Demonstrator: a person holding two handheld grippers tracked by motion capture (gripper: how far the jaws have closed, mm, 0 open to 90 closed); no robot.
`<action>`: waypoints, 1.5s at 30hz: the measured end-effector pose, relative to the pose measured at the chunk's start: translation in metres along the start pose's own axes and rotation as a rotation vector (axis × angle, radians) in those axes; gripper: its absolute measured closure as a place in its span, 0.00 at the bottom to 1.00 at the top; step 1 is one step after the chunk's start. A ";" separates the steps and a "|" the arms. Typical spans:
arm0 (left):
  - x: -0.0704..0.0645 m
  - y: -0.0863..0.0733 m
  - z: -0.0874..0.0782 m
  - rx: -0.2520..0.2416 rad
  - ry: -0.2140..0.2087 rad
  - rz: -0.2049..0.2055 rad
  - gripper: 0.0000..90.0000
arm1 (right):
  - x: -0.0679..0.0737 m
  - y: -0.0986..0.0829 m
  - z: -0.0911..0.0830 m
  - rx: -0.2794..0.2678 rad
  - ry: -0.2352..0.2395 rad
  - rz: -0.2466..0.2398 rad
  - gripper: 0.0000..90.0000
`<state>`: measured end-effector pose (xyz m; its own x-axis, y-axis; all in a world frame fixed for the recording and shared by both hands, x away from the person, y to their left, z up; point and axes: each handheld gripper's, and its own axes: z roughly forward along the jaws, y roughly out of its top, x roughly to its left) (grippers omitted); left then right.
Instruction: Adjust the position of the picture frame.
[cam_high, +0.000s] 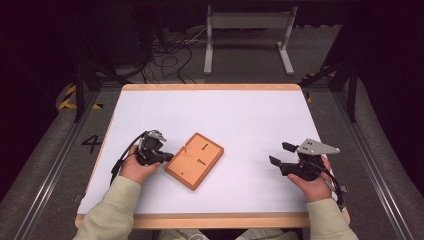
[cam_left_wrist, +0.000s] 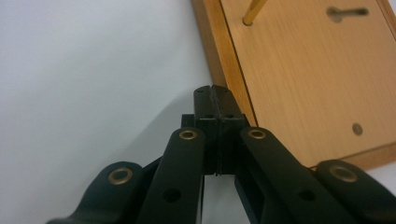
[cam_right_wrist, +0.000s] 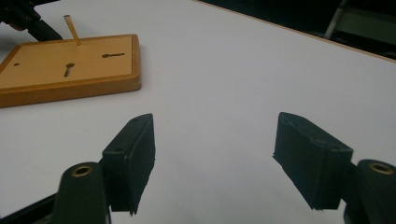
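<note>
Two grippers resting beside a wooden board (cam_high: 194, 160)
The left gripper (cam_high: 167, 157) is pressing its jaws together at the board's left edge; the right gripper (cam_high: 280, 154) is sitting spread, well apart.

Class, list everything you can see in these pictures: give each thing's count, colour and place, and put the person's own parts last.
Wooden board: one, orange-brown, on the table left of centre, lying at an angle.
Peg: one, pale wood, standing tilted in the board near its left edge.
Slots: two, dark, keyhole-shaped, in the board's face.
Table: one, white top with a light wood rim.
Metal stand: one, grey, on the floor beyond the table.
Cables: several, black, on the floor behind the table.
Left gripper: one, black, jaws shut, at the board's left edge.
Right gripper: one, black, jaws open, over bare table at right.
Sleeves: two, cream, bottom edge.
</note>
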<state>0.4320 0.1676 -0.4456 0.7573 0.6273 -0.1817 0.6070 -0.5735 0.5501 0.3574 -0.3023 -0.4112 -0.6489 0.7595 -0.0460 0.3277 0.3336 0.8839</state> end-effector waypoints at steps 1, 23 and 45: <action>-0.003 0.000 0.000 0.007 -0.008 0.009 1.00 | 0.001 0.001 0.002 0.000 0.005 -0.001 0.33; -0.067 0.008 0.020 0.094 -0.195 0.266 1.00 | 0.006 0.004 0.014 0.015 0.066 -0.027 0.36; -0.067 0.009 0.015 0.105 -0.288 0.292 1.00 | 0.039 0.013 0.017 0.135 0.258 -0.092 0.85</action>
<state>0.3903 0.1123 -0.4404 0.9285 0.2660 -0.2590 0.3669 -0.7650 0.5293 0.3478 -0.2587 -0.4096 -0.8272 0.5617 0.0122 0.3370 0.4786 0.8108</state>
